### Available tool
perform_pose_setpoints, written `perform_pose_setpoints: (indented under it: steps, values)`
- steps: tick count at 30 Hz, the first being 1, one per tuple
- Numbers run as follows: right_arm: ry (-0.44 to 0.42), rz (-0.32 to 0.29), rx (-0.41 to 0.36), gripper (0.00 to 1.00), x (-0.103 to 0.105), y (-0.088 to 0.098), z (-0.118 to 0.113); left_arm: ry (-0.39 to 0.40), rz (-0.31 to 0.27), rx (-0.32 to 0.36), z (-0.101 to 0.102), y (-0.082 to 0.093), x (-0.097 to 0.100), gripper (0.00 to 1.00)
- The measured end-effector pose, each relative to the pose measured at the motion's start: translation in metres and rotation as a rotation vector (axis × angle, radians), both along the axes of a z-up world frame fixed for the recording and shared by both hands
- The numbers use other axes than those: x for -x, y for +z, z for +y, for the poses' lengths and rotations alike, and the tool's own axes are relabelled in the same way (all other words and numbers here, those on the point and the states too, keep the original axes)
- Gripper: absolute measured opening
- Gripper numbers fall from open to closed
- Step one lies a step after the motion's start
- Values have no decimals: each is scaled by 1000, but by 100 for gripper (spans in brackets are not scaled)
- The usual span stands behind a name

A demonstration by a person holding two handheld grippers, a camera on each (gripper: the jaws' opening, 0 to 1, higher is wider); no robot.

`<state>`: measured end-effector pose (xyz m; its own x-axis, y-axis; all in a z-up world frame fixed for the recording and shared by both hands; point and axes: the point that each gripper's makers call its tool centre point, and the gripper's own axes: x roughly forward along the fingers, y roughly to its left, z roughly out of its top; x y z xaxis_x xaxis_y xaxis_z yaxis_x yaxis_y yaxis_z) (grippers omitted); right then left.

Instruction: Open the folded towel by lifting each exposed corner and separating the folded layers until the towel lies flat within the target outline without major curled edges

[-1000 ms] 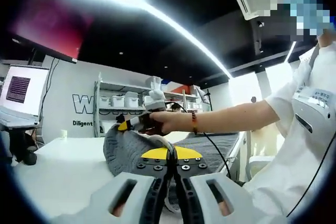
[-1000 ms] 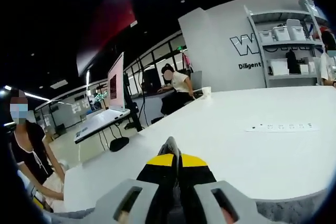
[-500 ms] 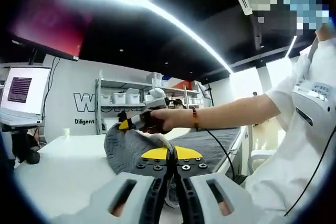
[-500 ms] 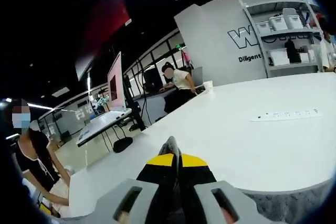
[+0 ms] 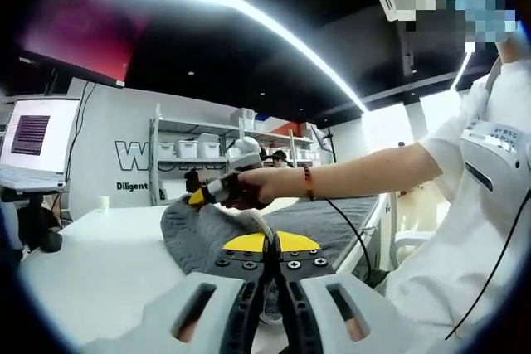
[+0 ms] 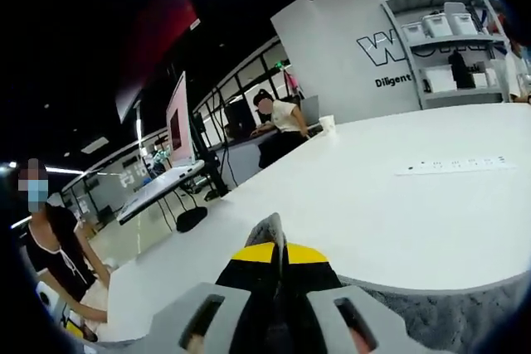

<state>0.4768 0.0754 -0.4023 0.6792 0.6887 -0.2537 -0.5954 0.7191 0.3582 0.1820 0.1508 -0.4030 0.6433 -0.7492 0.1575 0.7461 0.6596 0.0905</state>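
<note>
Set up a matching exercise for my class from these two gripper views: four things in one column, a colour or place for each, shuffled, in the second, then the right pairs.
Things:
1. towel
2. power strip
3. paper cup
4. bracelet

Descriptions:
A. near the table's far edge
B. on the person's wrist
C. grey, pinched by the right hand-held gripper
D. white, flat on the table

Pairs: 1-C, 2-D, 3-A, 4-B

1 towel (image 5: 195, 234), 2 hand-held grippers (image 5: 270, 242) (image 6: 278, 248).

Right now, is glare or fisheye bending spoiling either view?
Left gripper view: the ceiling light strip blows out white and bows into an arc, yet the grey towel reads clearly. Right gripper view: no glare on the white table, though its far edge curves.
</note>
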Motion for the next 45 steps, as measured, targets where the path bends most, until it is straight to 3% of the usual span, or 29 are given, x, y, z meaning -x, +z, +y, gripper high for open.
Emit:
perform_pose_setpoints:
  steps: [20,37,45]
  values:
    - [29,5,-12,0,2,1,15,21,15,43,20,-6,-2,1]
    - [59,-15,-72,0,18,12,34,48,11,73,30,-6,-1,1]
    - [72,12,-122,0,23,11,41,54,6,80,34,-5,-1,1]
